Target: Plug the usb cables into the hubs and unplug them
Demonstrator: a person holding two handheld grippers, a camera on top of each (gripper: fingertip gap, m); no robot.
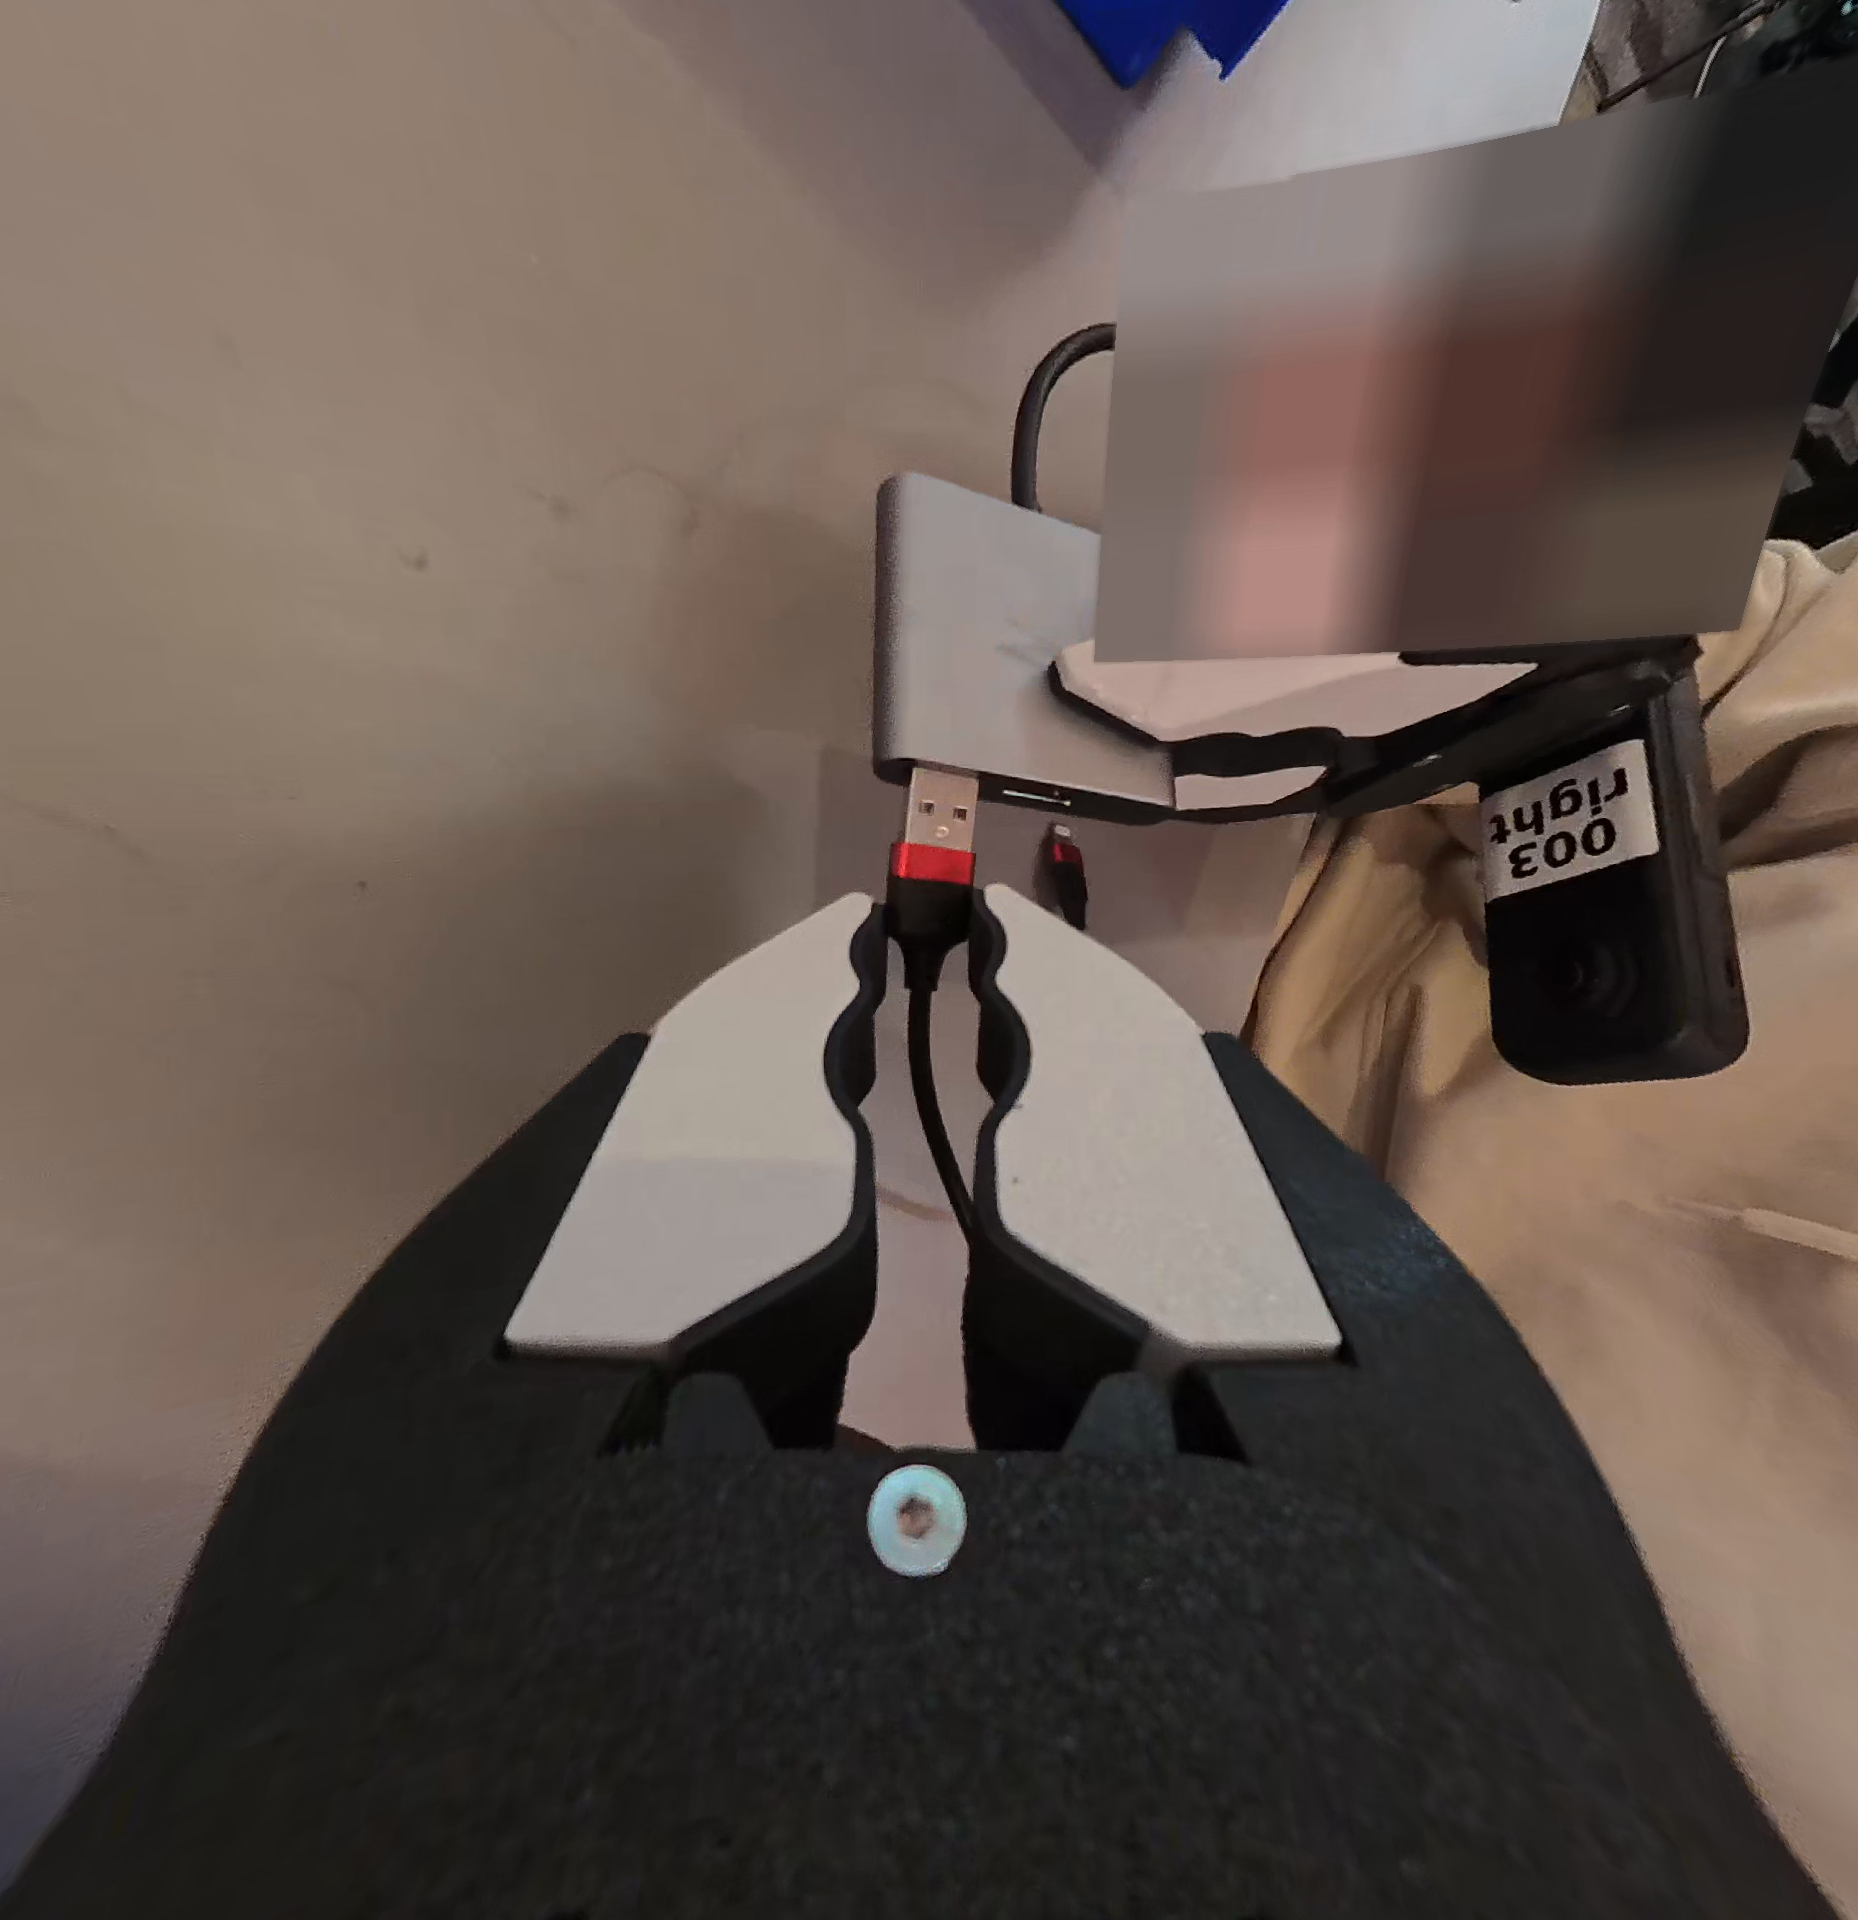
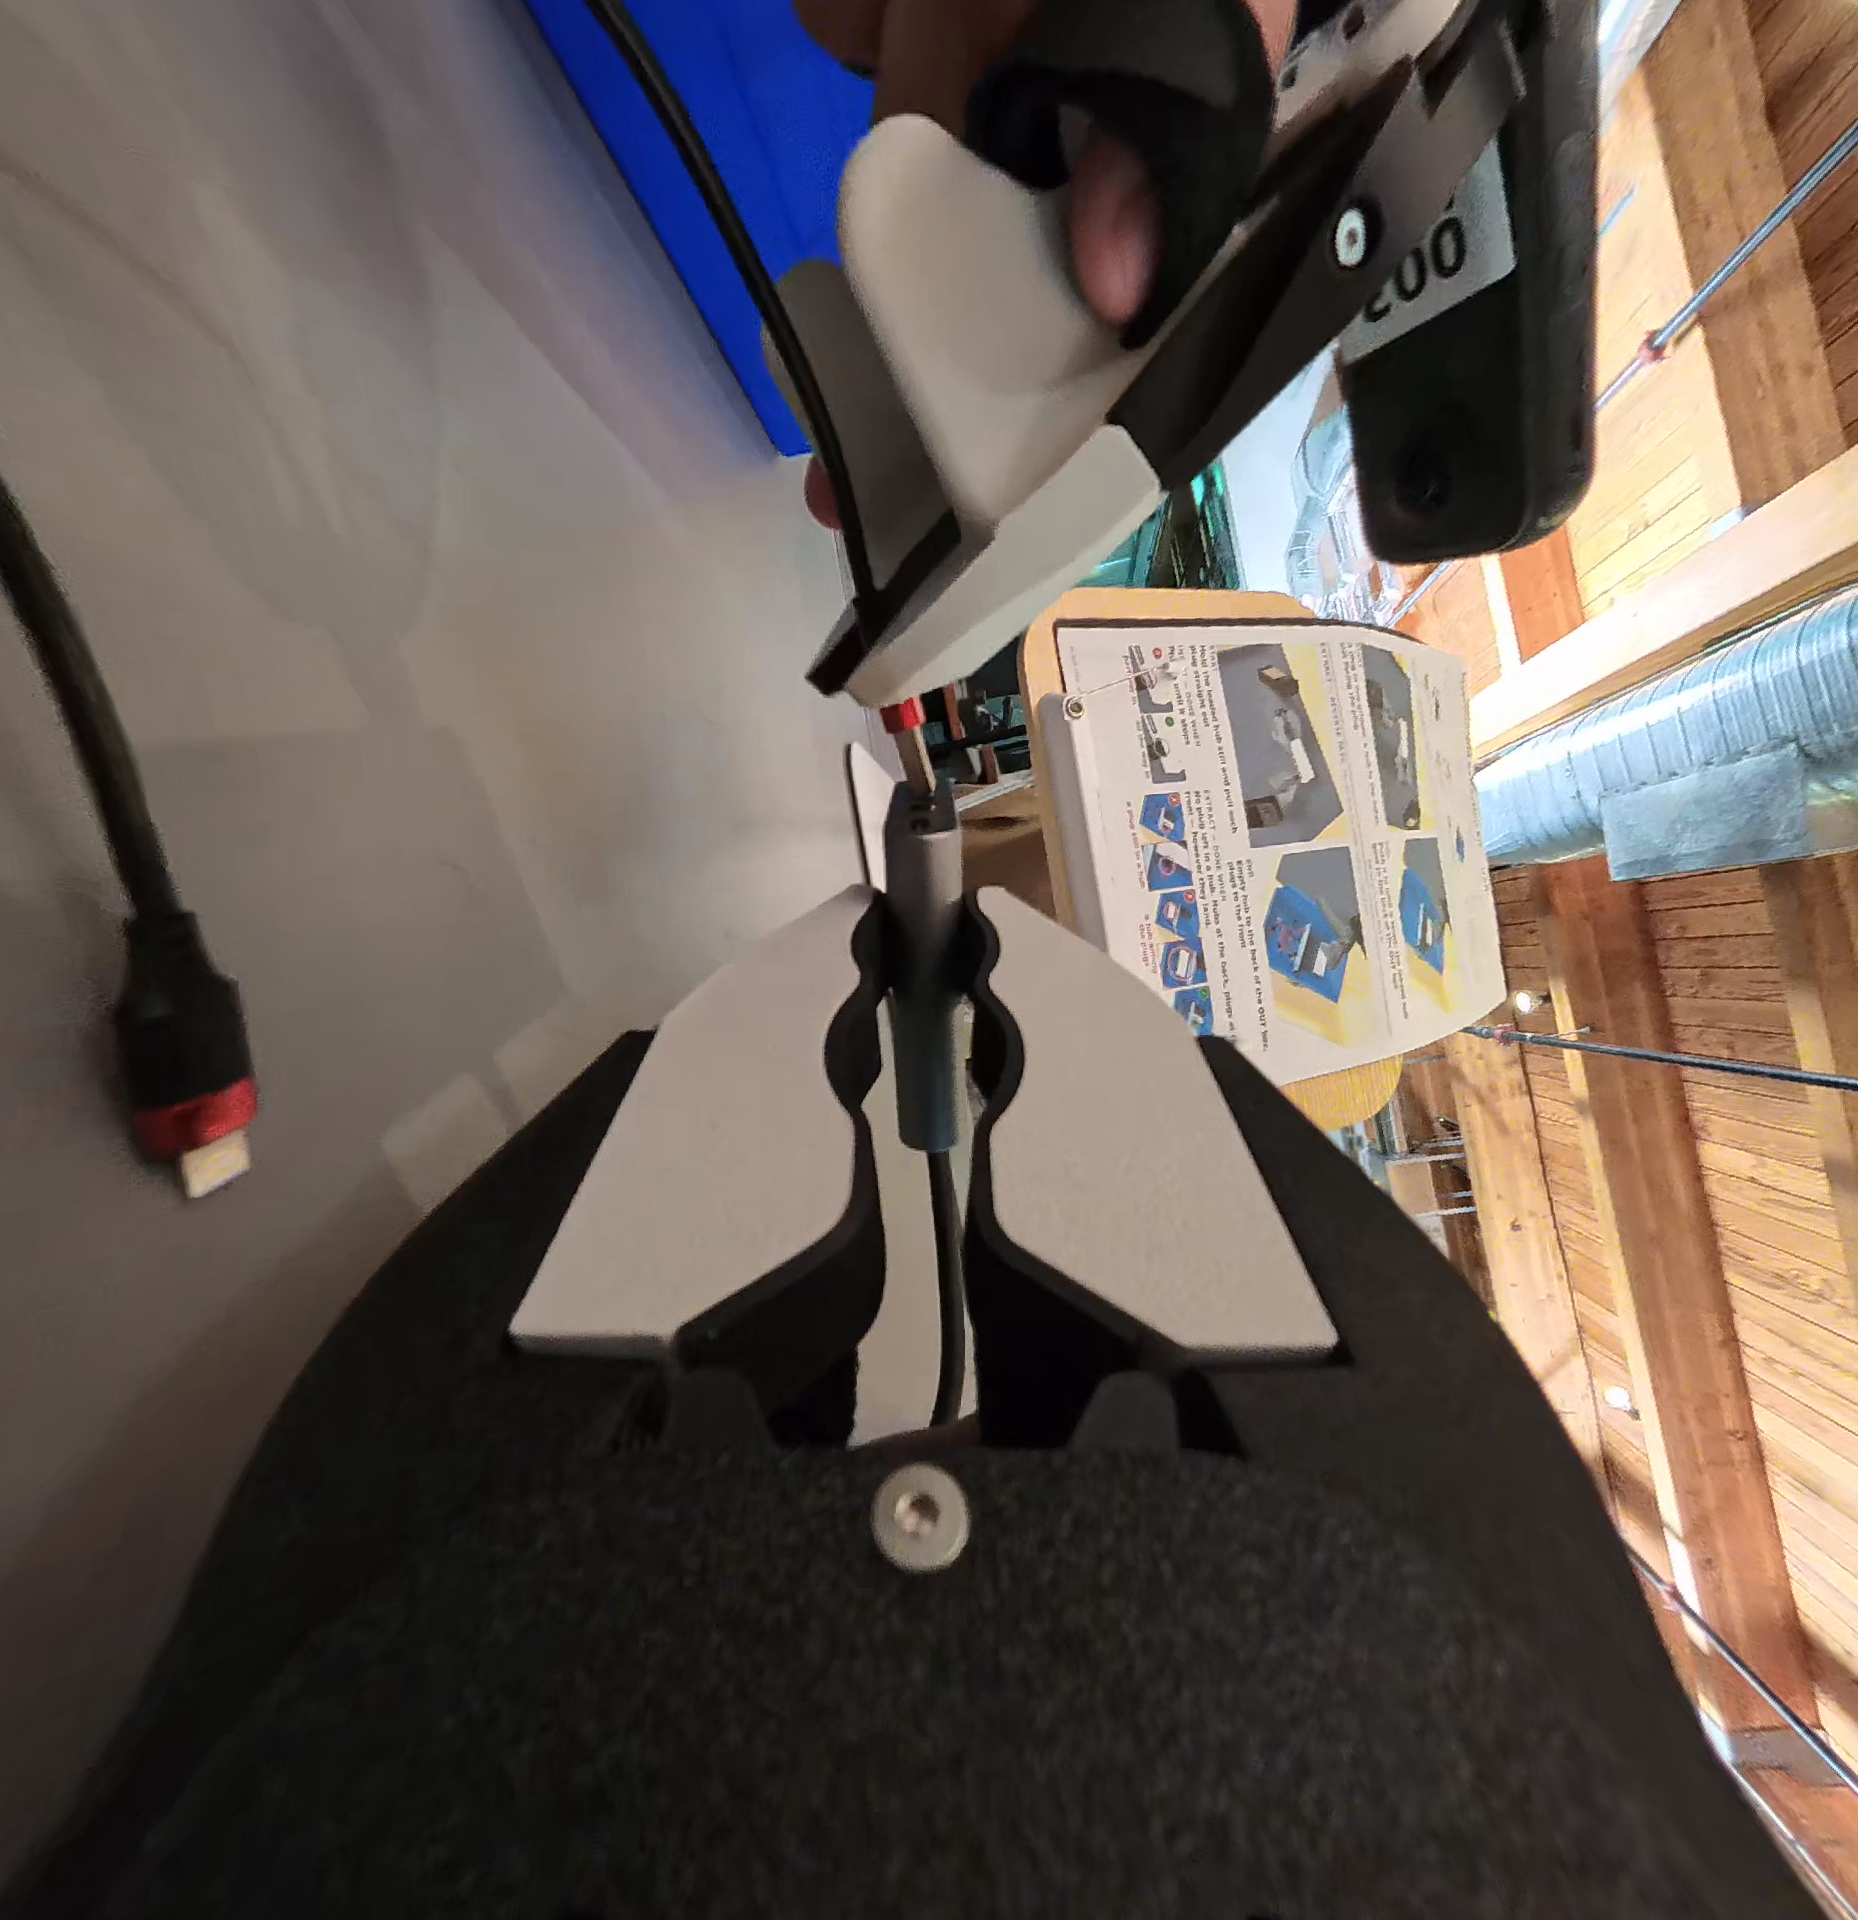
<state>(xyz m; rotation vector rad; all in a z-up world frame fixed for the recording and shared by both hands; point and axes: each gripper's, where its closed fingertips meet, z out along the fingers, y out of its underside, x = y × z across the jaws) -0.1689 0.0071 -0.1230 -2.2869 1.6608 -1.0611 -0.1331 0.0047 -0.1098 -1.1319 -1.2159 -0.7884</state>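
My left gripper (image 1: 927,914) is shut on the black USB cable's plug (image 1: 940,831), which has a red collar and a silver metal shell. The plug's tip meets a port on the edge of the grey hub (image 1: 966,644); most of the shell shows outside. My right gripper (image 2: 923,904) is shut on the hub (image 2: 920,935), seen edge-on, and holds it in the air. The right gripper also shows in the left wrist view (image 1: 1164,727). The left gripper (image 2: 883,665) comes in from above with the red plug (image 2: 901,717). The cable's other end (image 2: 192,1122) lies on the white table (image 2: 385,623).
The hub's own black cable (image 1: 1050,395) loops behind it. A printed sheet on a wooden board (image 2: 1268,831) stands beyond the hub. A blue mat (image 2: 696,156) lies at the table's far side. A person's beige sleeve (image 1: 1527,1143) is at the right. One gripper's finger ends stand about 4 centimetres off the other's.
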